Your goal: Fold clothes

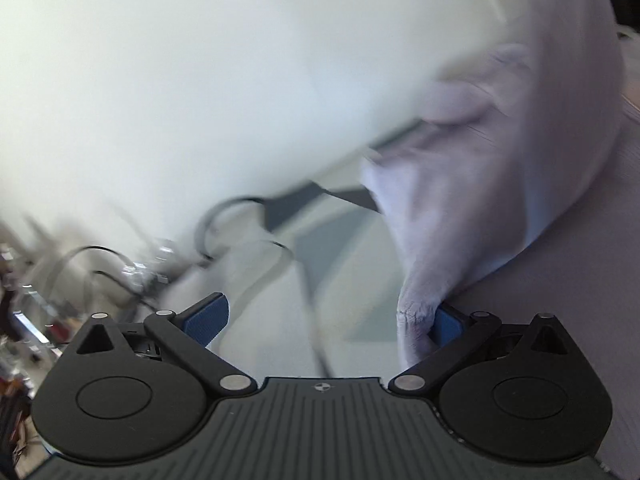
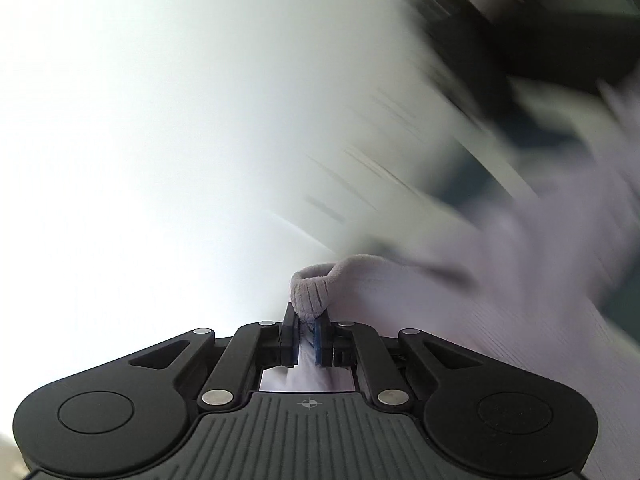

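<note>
We are at the pick-up stage of the fold, as we read it: one edge of the pale lilac garment (image 2: 500, 280) is gripped and off the surface, and the second grip is not yet made.

In the right wrist view the right gripper (image 2: 306, 340) has its blue pads (image 2: 320, 342) drawn together on a ribbed hem (image 2: 310, 292), which bulges out above the fingertips at lower centre; the cloth trails away to the right edge of the frame, heavily blurred.

The left wrist view shows what the right one cannot: the left gripper (image 1: 324, 318) stands wide apart, with a bunched corner of the same garment (image 1: 480, 184) hanging against its right-hand pad (image 1: 448, 322) at lower right but not pinched. Cables (image 1: 240, 236) and clutter smear across the lower left there.

The next move, we judge, calls for bringing that loose corner between the left pads and closing on it, so the cloth can be spread taut between both hands. Whether any table lies below we cannot tell.
</note>
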